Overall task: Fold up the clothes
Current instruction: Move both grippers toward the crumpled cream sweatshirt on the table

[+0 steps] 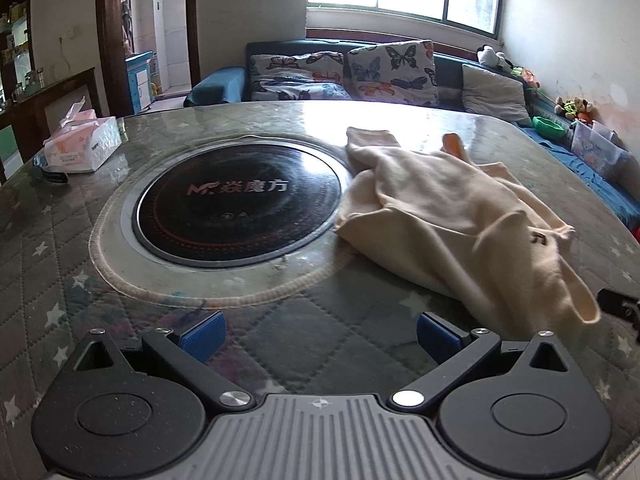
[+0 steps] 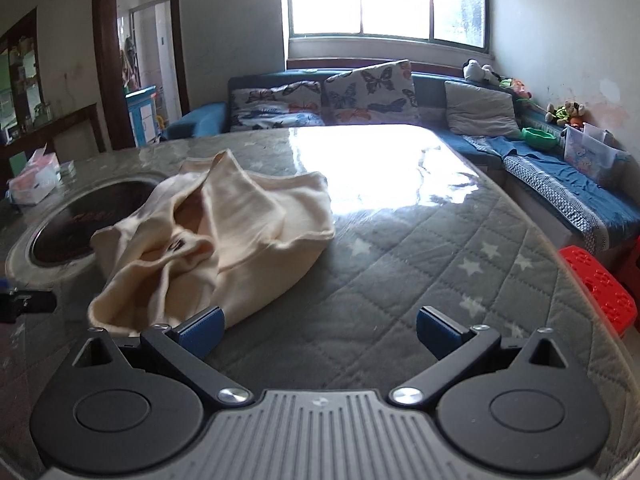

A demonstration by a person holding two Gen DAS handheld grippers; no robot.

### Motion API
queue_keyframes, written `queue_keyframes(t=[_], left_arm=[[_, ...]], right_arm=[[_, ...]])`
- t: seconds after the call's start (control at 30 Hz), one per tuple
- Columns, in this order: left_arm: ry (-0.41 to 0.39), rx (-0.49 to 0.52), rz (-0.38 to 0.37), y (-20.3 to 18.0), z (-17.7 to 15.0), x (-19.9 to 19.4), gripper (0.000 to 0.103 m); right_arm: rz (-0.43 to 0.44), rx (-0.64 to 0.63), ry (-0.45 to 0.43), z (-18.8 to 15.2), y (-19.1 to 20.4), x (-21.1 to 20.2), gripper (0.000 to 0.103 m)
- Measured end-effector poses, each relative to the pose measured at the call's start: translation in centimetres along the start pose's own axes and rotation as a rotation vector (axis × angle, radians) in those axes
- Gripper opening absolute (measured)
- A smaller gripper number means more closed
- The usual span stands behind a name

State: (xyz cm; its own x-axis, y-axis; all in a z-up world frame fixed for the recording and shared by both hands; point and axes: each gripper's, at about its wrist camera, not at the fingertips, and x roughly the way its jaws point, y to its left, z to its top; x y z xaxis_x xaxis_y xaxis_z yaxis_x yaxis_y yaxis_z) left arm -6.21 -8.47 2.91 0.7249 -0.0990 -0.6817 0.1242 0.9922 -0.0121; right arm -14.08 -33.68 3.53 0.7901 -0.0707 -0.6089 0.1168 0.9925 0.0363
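Note:
A cream garment (image 1: 448, 216) lies crumpled on the table (image 1: 280, 312), right of the round black cooktop (image 1: 240, 196); a small orange patch shows at its far edge. My left gripper (image 1: 320, 336) hovers open near the table's front, with the garment ahead and to its right. In the right wrist view the same cream garment (image 2: 216, 240) lies ahead on the left. My right gripper (image 2: 320, 336) is open, its left fingertip (image 2: 202, 334) right at the garment's near hem; I cannot tell if it touches. Nothing sits between either pair of fingers.
A tissue box (image 1: 82, 144) stands at the table's far left. The quilted star cover lies under glossy clear sheeting. A blue sofa (image 2: 560, 184) with butterfly cushions wraps the far and right sides. A red stool (image 2: 600, 292) stands at the right edge.

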Motion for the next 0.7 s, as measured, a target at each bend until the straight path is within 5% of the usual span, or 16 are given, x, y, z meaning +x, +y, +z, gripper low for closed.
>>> queue_keyframes(t=[0.7], left_arm=[[0.015, 0.066, -0.022, -3.3, -1.5, -1.9, 0.103]], right_arm=[[0.052, -0.013, 0.019, -1.7, 2.2, -2.1, 0.103]])
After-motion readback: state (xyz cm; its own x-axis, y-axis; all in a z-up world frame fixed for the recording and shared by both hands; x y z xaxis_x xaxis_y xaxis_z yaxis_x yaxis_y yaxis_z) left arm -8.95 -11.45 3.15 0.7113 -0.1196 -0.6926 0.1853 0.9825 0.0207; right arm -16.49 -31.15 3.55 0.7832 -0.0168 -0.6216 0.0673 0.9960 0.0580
